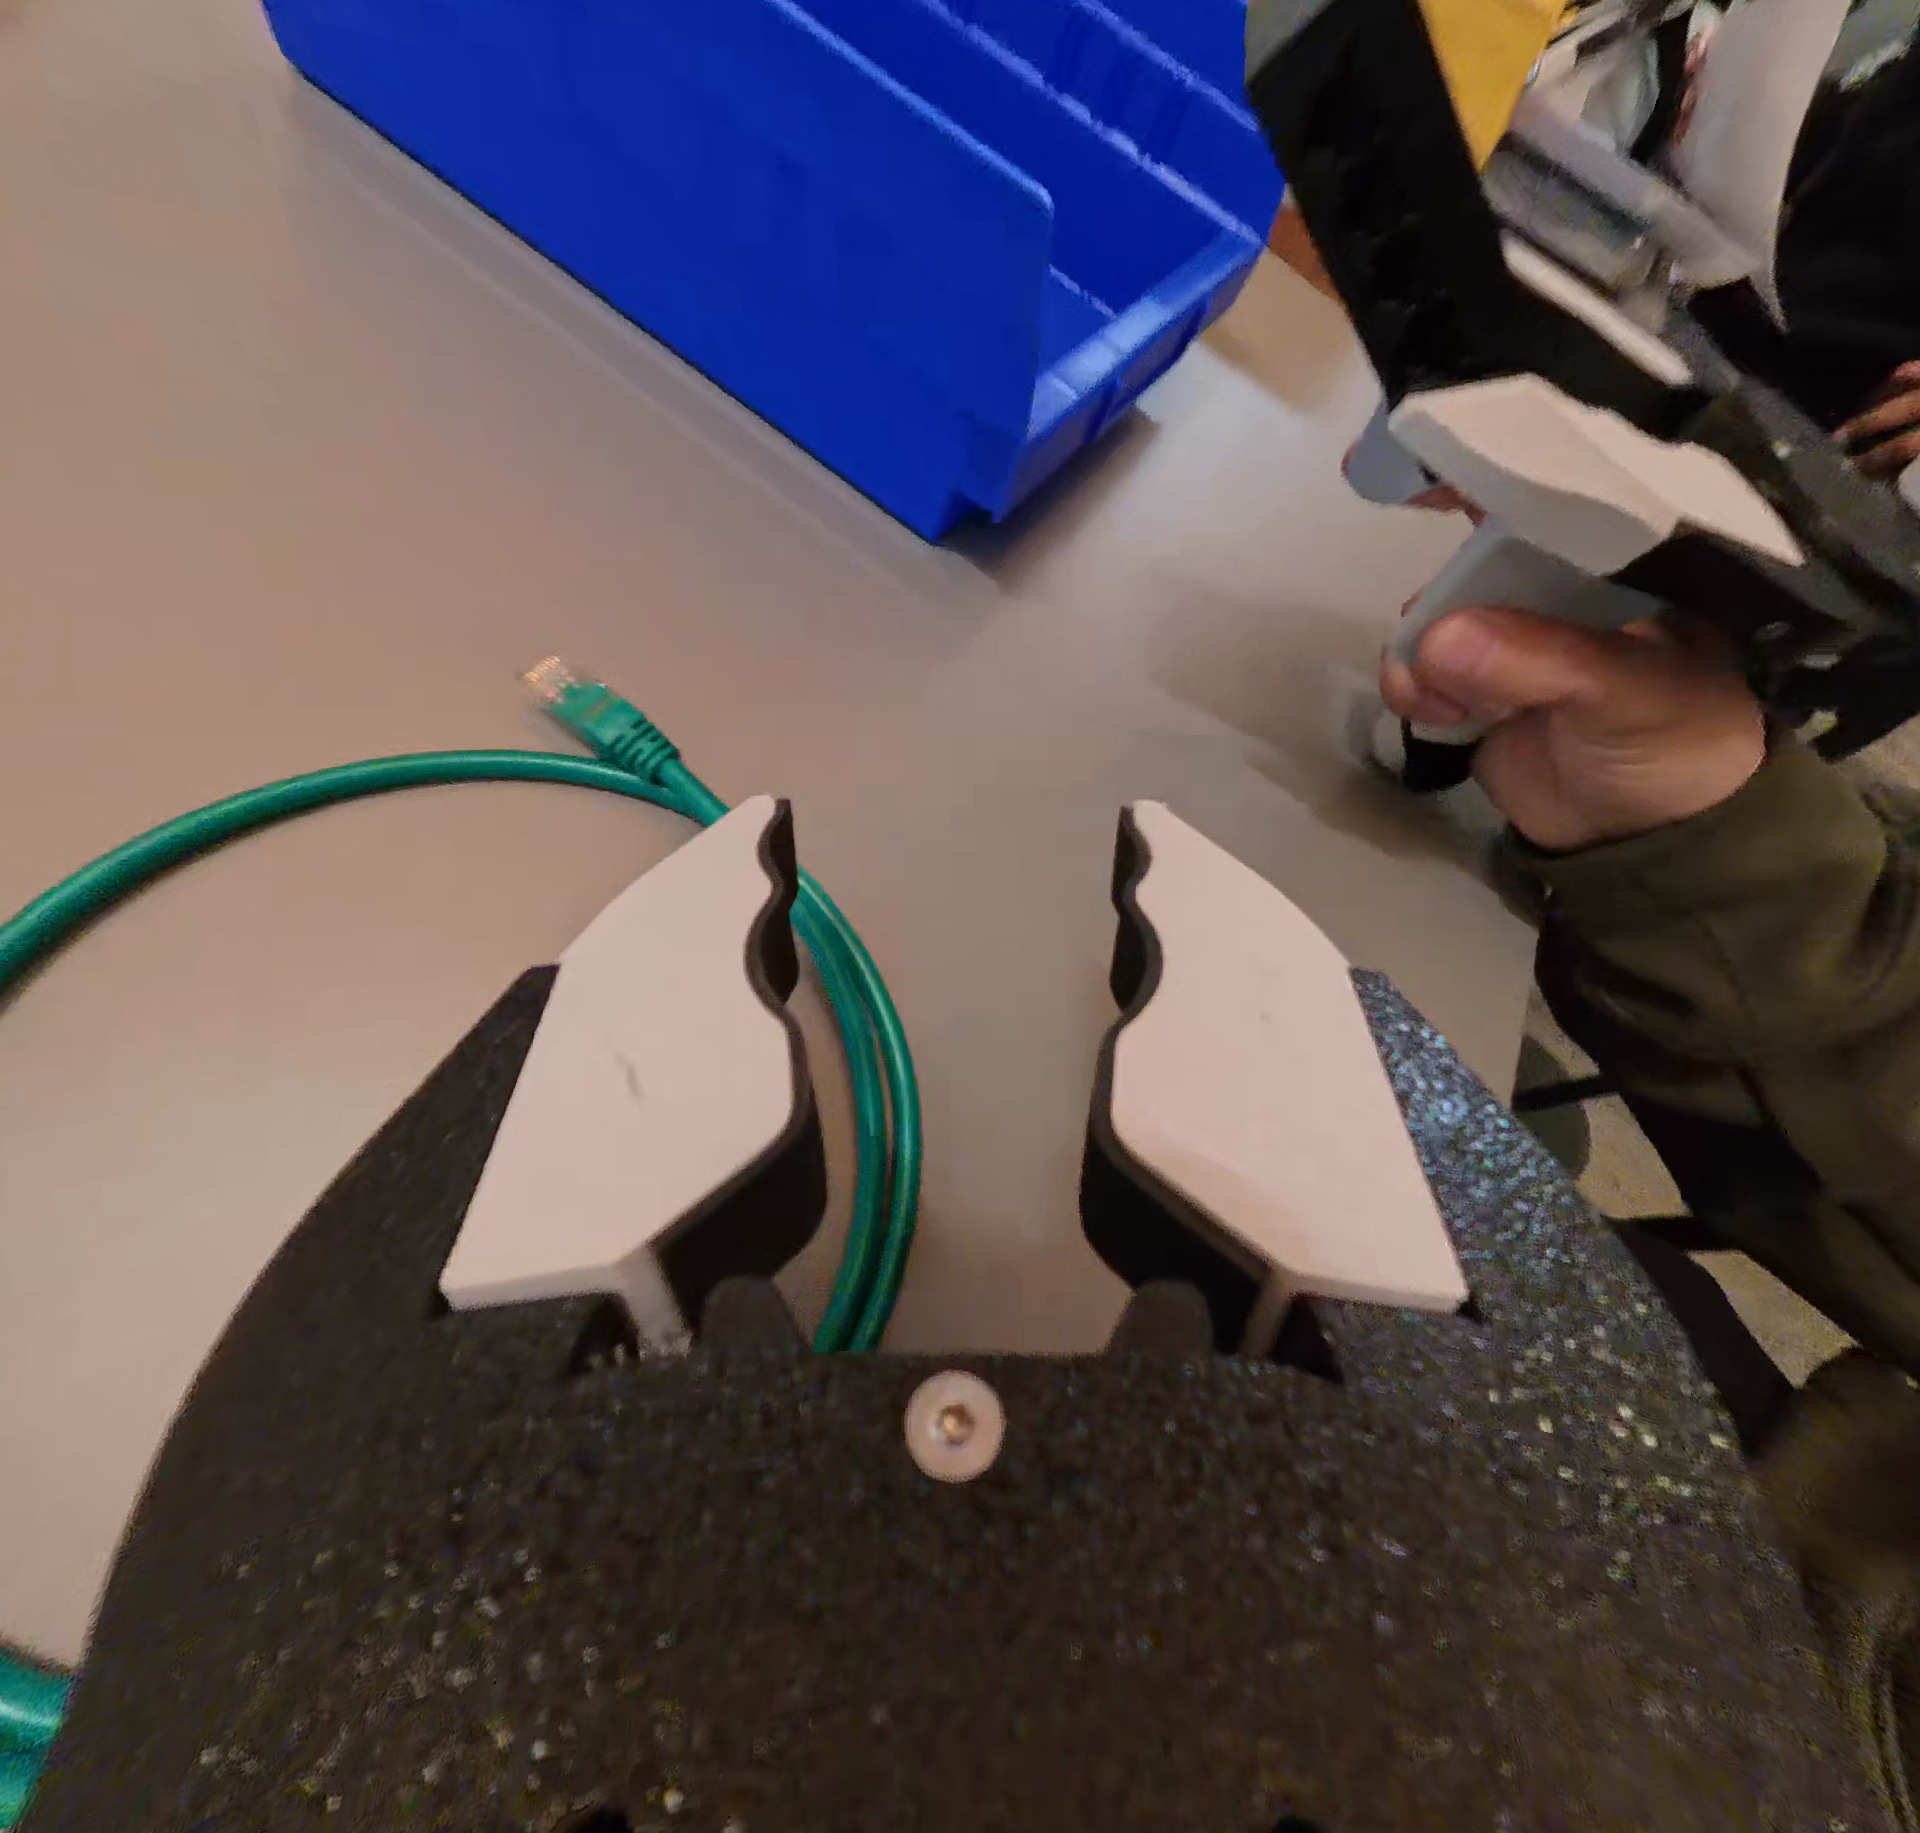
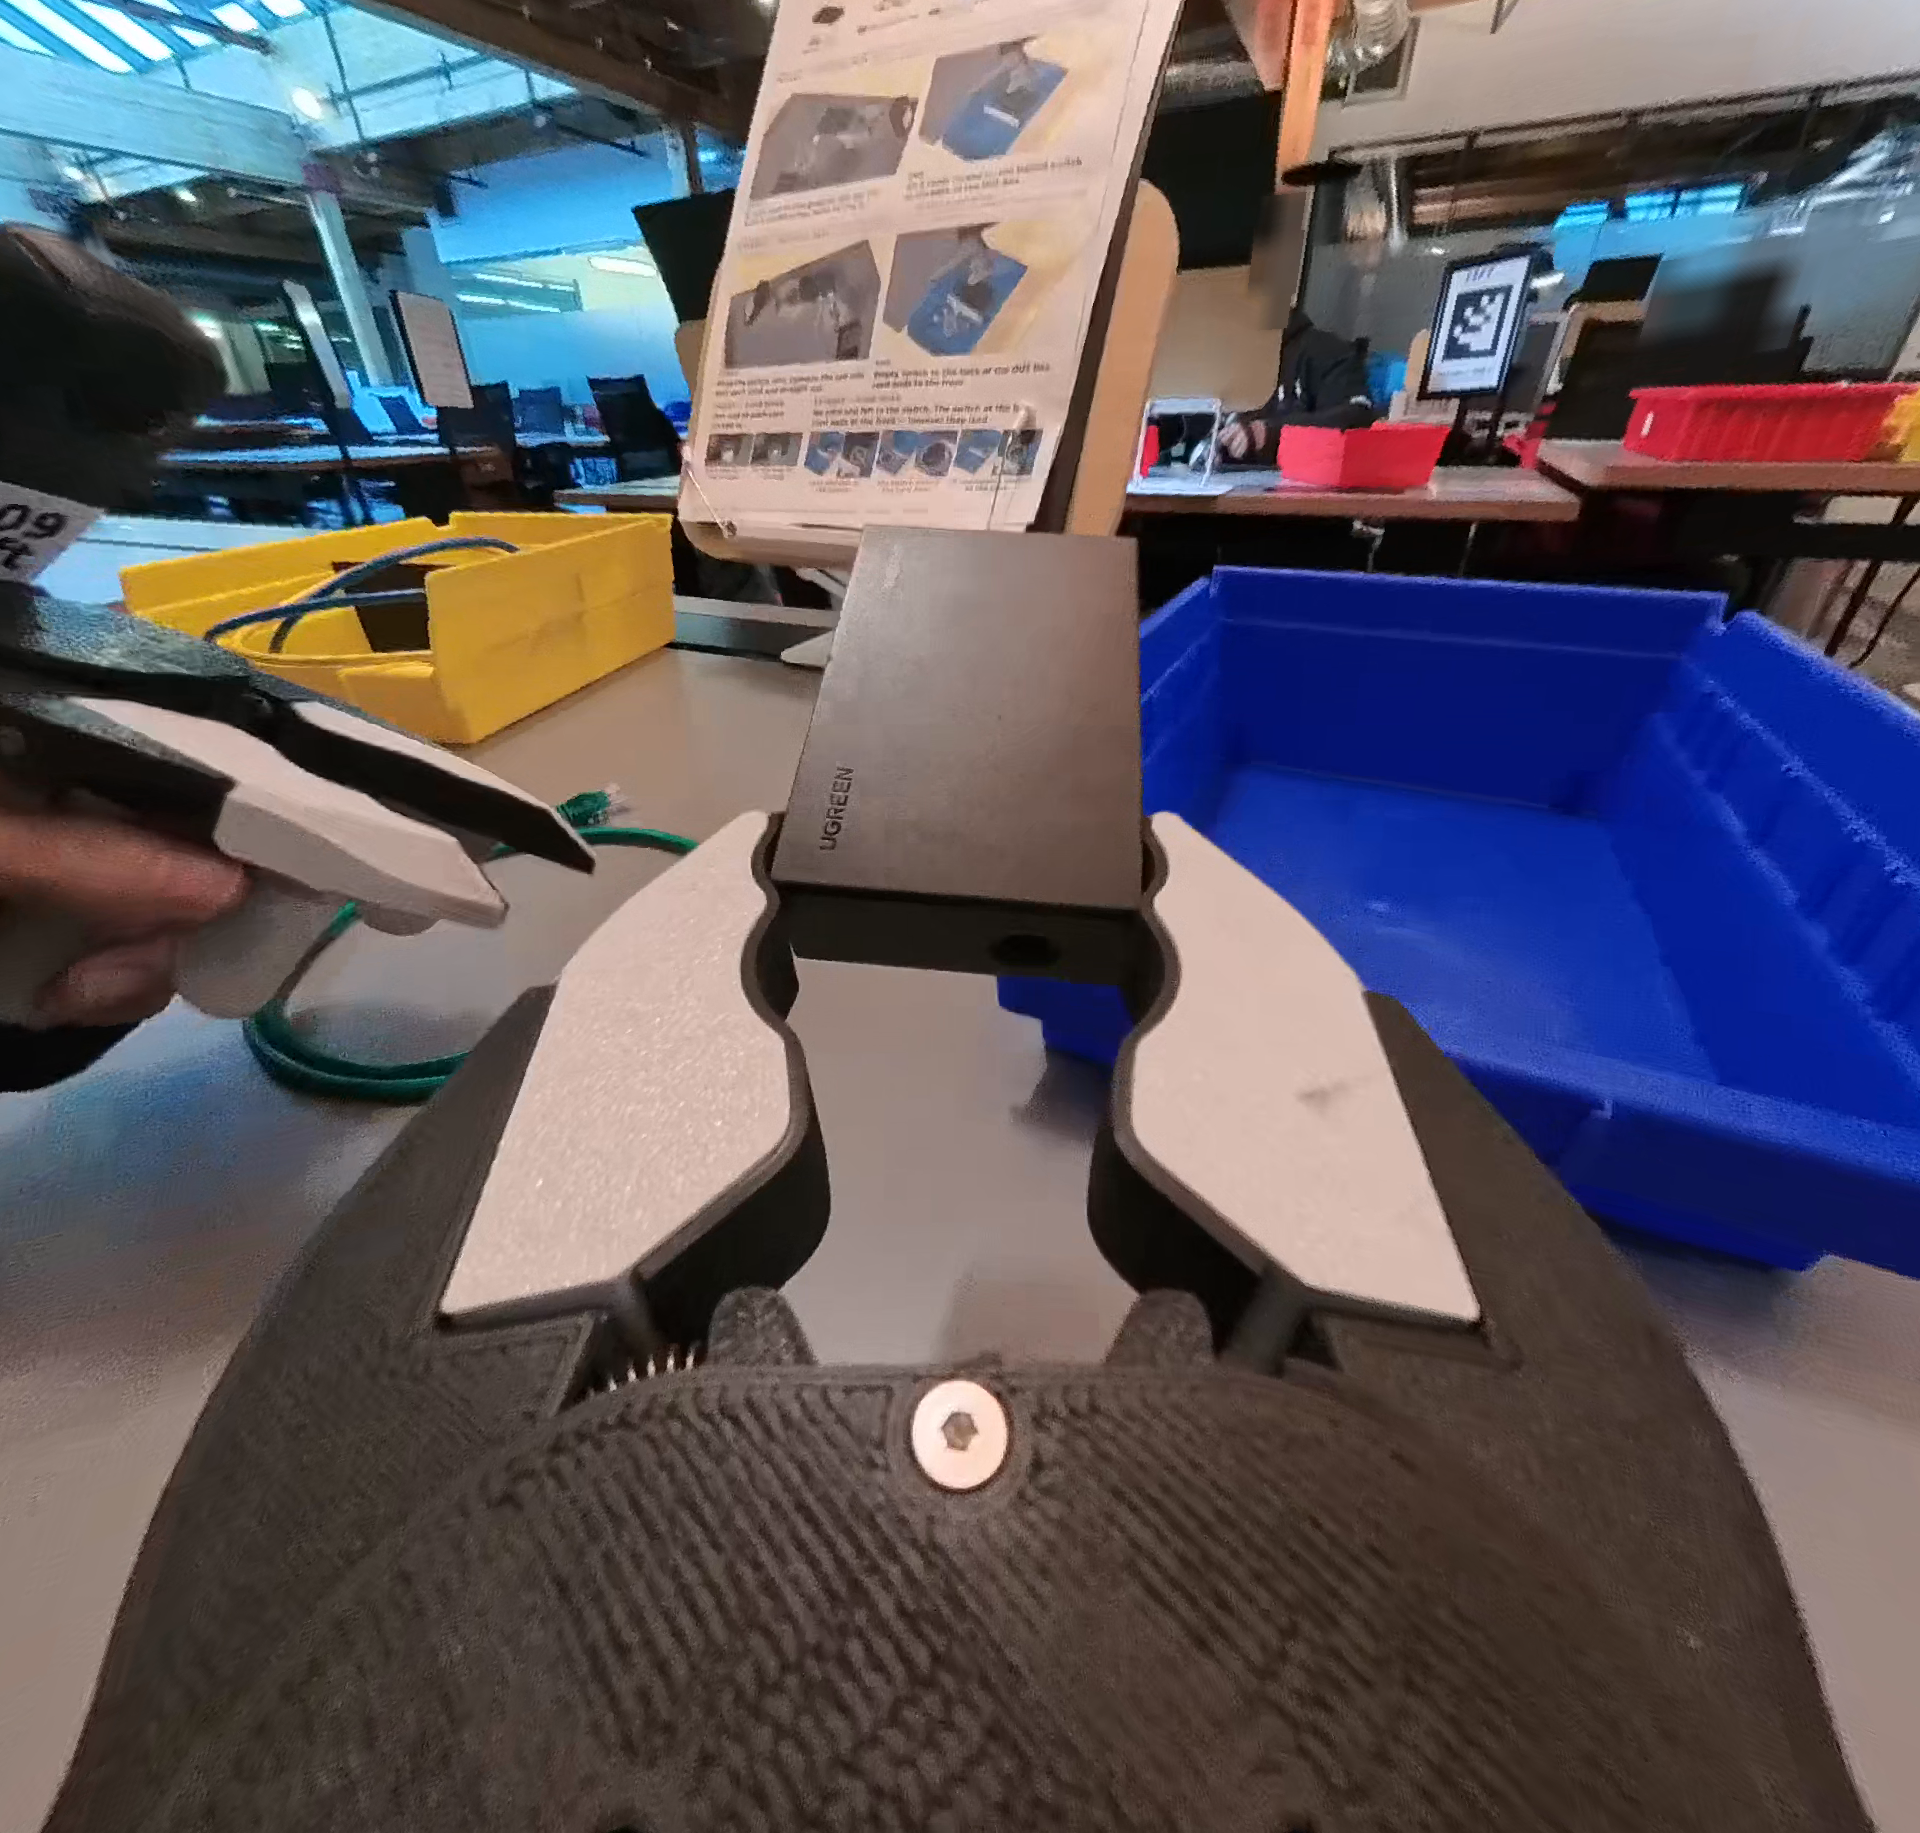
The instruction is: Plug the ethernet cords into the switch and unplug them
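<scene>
My right gripper (image 2: 956, 848) is shut on a black switch (image 2: 966, 703) and holds it tilted up above the grey table; the switch also shows in the left wrist view (image 1: 1382, 225). My left gripper (image 1: 956, 827) is open and empty, low over the table. A green ethernet cord (image 1: 312, 796) lies coiled on the table, one loop passing under my left finger (image 1: 665, 1035). Its plug (image 1: 592, 708) lies free just ahead and left of the left gripper. In the right wrist view the cord (image 2: 343, 1066) lies under the other gripper (image 2: 343, 827).
A blue bin (image 1: 831, 204) stands ahead of the left gripper; it shows empty in the right wrist view (image 2: 1507, 869). A yellow bin (image 2: 447, 620) with a blue cable stands at the back left. An instruction sheet on a stand (image 2: 935, 225) stands behind the switch.
</scene>
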